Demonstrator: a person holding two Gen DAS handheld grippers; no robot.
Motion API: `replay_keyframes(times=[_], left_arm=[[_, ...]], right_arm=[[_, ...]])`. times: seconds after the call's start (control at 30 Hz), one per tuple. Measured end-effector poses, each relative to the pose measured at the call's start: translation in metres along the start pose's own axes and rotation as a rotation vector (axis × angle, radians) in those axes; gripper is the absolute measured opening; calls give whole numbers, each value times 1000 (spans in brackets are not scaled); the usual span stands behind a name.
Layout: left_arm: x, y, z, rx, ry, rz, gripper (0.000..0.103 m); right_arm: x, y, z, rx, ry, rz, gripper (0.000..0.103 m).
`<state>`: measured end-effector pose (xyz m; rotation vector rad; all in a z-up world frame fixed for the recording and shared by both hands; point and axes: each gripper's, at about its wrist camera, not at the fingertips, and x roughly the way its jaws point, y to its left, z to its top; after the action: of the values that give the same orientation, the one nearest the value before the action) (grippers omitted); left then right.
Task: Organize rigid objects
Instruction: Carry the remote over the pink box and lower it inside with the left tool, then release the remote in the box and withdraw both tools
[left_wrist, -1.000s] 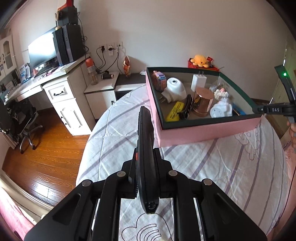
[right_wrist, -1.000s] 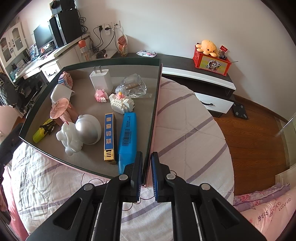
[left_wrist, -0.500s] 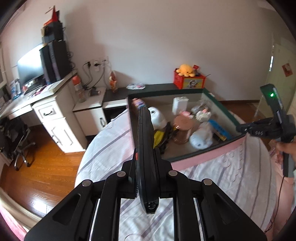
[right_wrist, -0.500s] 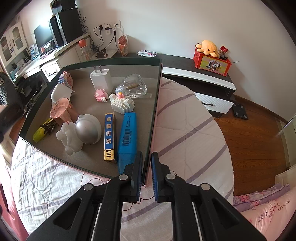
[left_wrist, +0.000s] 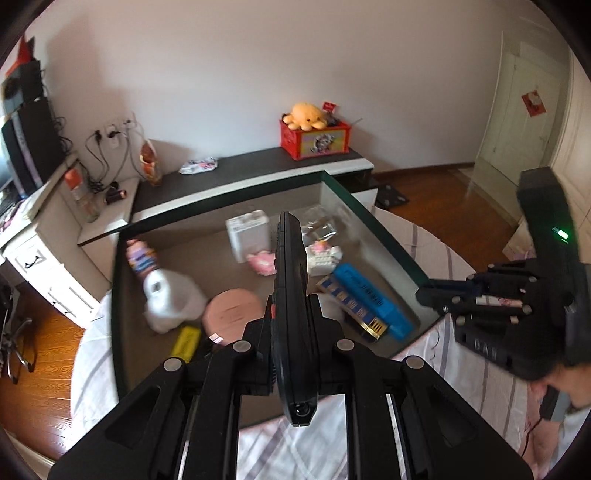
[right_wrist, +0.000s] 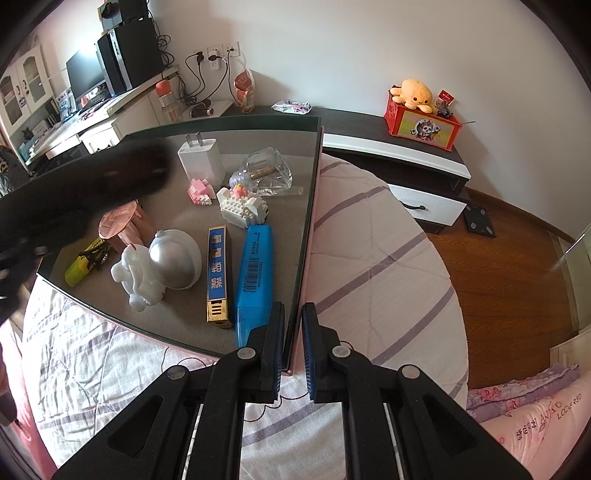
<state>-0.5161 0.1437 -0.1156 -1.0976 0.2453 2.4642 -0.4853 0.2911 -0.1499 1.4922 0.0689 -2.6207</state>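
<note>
**Remote carried over the box while the other hand steadies its wall**

The left gripper (left_wrist: 293, 321) is clamped on a black remote (left_wrist: 291, 295), whose long axis runs straight ahead along the fingers and hangs over the open box (left_wrist: 384, 240) on the bed (right_wrist: 369, 258). Bare floor inside the box lies just ahead of the remote's far end and to its left, between the white charger (left_wrist: 246, 236) and the pink round lid (left_wrist: 232, 310); setting it down probably means lowering it lengthwise there.

The right gripper (right_wrist: 293, 332) is pinched together on the box's near right wall, holding it steady.

The right wrist view shows the blue case (right_wrist: 255, 269), the narrow blue-and-gold box (right_wrist: 218, 273) and the white figurine (right_wrist: 138, 277) sharply; in the left view these are blurred or partly hidden behind the remote.
</note>
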Motion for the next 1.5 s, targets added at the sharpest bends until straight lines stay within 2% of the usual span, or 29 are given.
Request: replay_keyframes(times=[0.17, 0.4, 0.7, 0.73, 0.77, 0.8, 0.83, 0.87, 0.97, 1.03, 1.1, 1.13, 1.17, 1.2, 1.23, 1.3, 1.37, 1.4, 1.5], left_arm=[[29, -11, 11, -3, 37, -5, 13], [53, -13, 8, -6, 71, 65, 13], [50, -5, 4, -6, 46, 152, 19], [47, -4, 3, -8, 38, 157, 22], [44, -2, 2, -12, 26, 162, 34], [40, -2, -1, -14, 14, 161, 53], [35, -1, -2, -15, 1, 161, 64], [30, -1, -3, -13, -15, 165, 79], [15, -2, -6, 7, -56, 185, 89], [6, 0, -8, 1, -67, 194, 97], [-5, 4, -11, -15, -80, 187, 99], [-9, 5, -12, -25, -83, 182, 100], [-14, 8, -14, -34, -86, 182, 103], [-19, 7, -17, -38, -92, 188, 103], [-23, 9, -19, -46, -96, 199, 102], [-28, 16, -23, -71, -89, 208, 103], [-35, 24, -30, -100, -88, 194, 103], [-39, 27, -33, -114, -88, 198, 103], [-53, 34, -43, -148, -103, 194, 103]], right_arm=[[3, -2, 2, -3, 1, -3, 9], [4, -3, 2, -9, -4, 2, 10], [5, -4, 1, -10, -8, 9, 10], [5, -5, 0, -8, -10, 11, 11], [4, -6, 0, -4, -11, 15, 11], [4, -6, 0, 1, -13, 17, 11], [4, -6, 0, 4, -15, 16, 11], [4, -5, 0, 6, -19, 14, 11], [-2, -2, -1, 8, -33, 2, 13], [-10, -1, -2, 19, -60, 14, 18], [-20, 3, -3, 14, -88, -5, 35], [-26, 6, -2, 11, -109, -5, 48], [-32, 9, -3, 11, -128, 1, 55], [-35, 11, -3, 9, -135, 4, 56], [-40, 14, -4, 7, -152, 11, 61], [-49, 19, -6, 6, -194, 10, 90], [-59, 25, -9, -8, -238, -13, 95], [-63, 28, -10, -10, -254, -14, 103], [-74, 38, -15, -23, -275, -4, 103]])
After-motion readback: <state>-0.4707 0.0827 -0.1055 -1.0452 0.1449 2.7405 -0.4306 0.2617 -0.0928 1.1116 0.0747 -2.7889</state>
